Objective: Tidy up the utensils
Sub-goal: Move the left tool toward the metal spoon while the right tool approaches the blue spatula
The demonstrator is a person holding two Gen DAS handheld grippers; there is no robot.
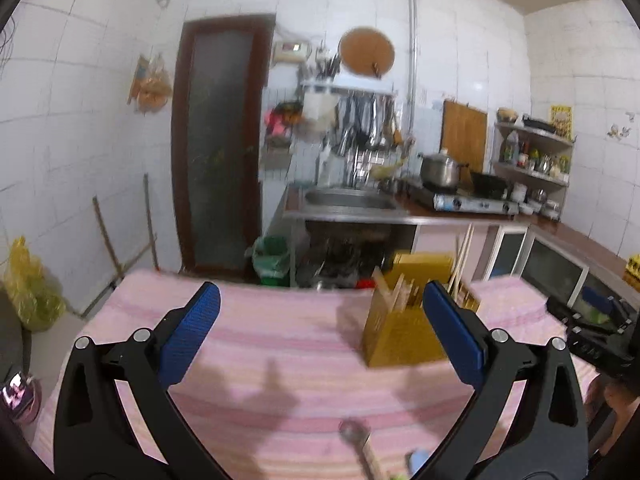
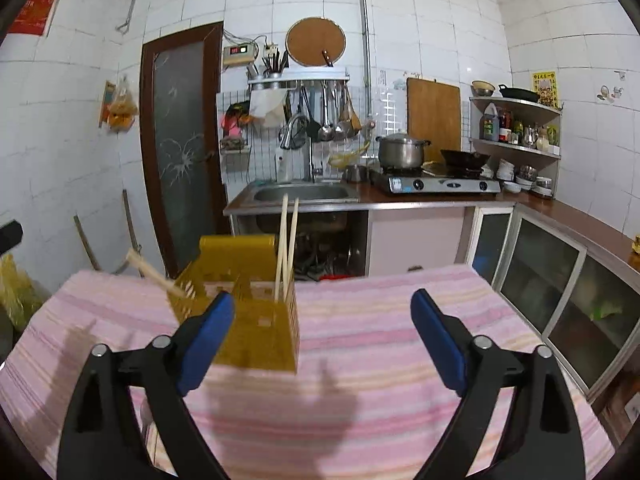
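Both grippers, left gripper (image 1: 320,328) and right gripper (image 2: 322,338), gape wide and empty; metal spoon (image 1: 354,436) lies on pink striped cloth (image 1: 280,344) under left jaws, handle toward camera, yellow slotted plastic utensil holder (image 2: 256,320) ahead.

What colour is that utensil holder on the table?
Mustard yellow holder, clearest in the right wrist view.

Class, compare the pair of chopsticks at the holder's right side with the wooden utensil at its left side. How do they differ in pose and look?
The pair of chopsticks stands nearly upright in the yellow holder; the wooden utensil leans steeply out to the left. The chopsticks are two thin sticks rising well above the holder's rim; the utensil looks thicker and reaches less high. Both are pale wood and sit inside the same holder.
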